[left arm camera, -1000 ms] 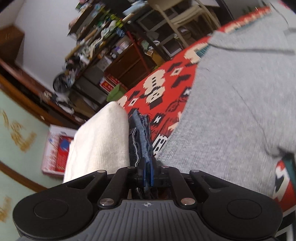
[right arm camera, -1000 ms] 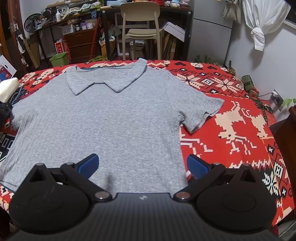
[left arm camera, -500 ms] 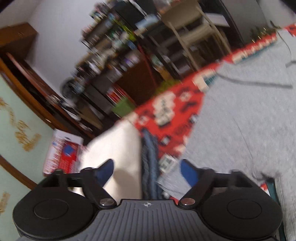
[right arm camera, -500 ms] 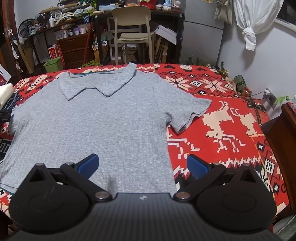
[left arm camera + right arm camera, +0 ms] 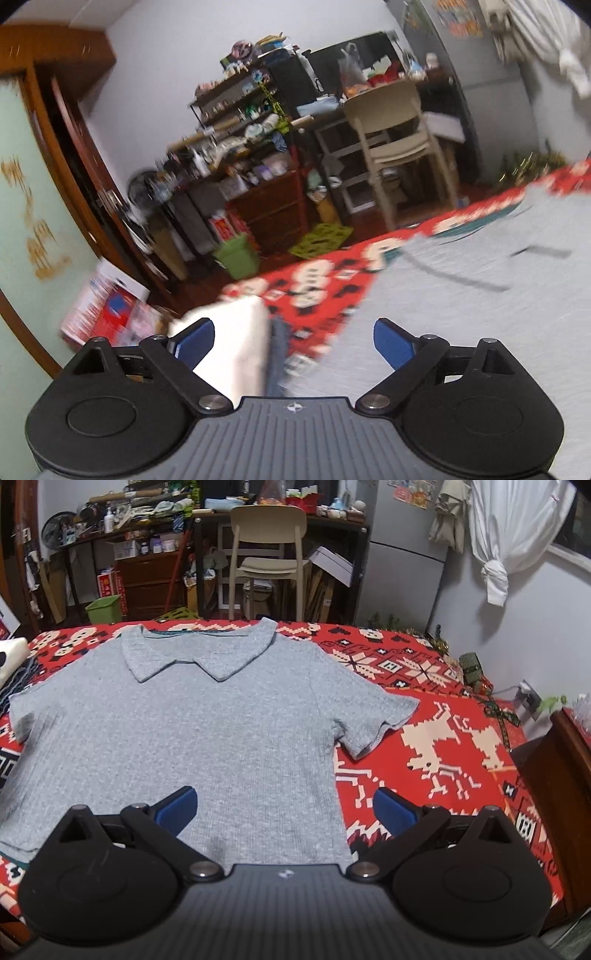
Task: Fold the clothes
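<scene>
- My left gripper [image 5: 293, 341] is spread wide and holds nothing; my right gripper [image 5: 286, 808] is spread and empty as well.
- The grey collared shirt [image 5: 192, 723] lies flat, unfolded, collar away from me, on the red patterned blanket [image 5: 436, 738].
- Risk: pinching blanket along with the hem, dragging both.
- Risk: my left side sits close to the white folded cloth [image 5: 240, 350] and the denim [image 5: 279, 350]; a sweep could snag them.
- My right hovers level over the hem; my left is tilted, its view blurred.
</scene>
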A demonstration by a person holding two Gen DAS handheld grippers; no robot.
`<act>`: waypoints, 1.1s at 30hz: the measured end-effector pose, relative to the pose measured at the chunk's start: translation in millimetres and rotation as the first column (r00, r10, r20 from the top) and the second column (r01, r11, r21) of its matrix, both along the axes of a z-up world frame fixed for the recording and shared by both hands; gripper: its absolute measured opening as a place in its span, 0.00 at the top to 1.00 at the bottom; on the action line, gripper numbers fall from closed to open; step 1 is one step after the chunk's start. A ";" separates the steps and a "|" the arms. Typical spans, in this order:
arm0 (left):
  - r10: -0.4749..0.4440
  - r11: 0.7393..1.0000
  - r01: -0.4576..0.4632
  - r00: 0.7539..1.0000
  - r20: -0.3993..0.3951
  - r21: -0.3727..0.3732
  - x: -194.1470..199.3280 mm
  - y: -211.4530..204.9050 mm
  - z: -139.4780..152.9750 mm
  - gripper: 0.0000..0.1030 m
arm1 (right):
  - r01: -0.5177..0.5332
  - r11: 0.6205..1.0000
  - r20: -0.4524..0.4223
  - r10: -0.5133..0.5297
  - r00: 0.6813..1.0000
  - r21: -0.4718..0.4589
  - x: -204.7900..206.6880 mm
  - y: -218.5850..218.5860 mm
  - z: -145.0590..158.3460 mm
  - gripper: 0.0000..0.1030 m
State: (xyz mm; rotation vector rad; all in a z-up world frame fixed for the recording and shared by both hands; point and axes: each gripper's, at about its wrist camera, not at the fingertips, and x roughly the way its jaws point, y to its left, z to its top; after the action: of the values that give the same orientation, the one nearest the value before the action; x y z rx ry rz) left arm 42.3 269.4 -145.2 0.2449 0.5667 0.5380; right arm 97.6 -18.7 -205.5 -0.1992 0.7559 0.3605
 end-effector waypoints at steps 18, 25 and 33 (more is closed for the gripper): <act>-0.321 0.858 0.230 0.938 -0.129 -0.459 -19.7 -68.5 -64.5 0.18 | -0.129 0.991 -0.078 0.131 0.988 0.022 -10.4 19.5 -44.4 0.01; -0.320 0.883 0.221 0.929 -0.185 -0.414 -44.7 -74.4 -80.7 0.10 | -0.122 0.992 -0.079 0.125 0.989 0.037 -20.8 9.8 -59.9 0.01; -0.324 0.870 0.215 0.928 -0.185 -0.444 -51.2 -64.9 -83.3 0.01 | -0.129 0.990 -0.061 0.133 0.989 0.061 -27.9 -2.0 -61.7 0.01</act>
State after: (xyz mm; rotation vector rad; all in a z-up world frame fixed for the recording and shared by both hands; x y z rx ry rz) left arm -8.9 204.5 -228.5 -0.0185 0.8680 0.0988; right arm 69.7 -20.7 -267.2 -0.1847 0.7980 0.5147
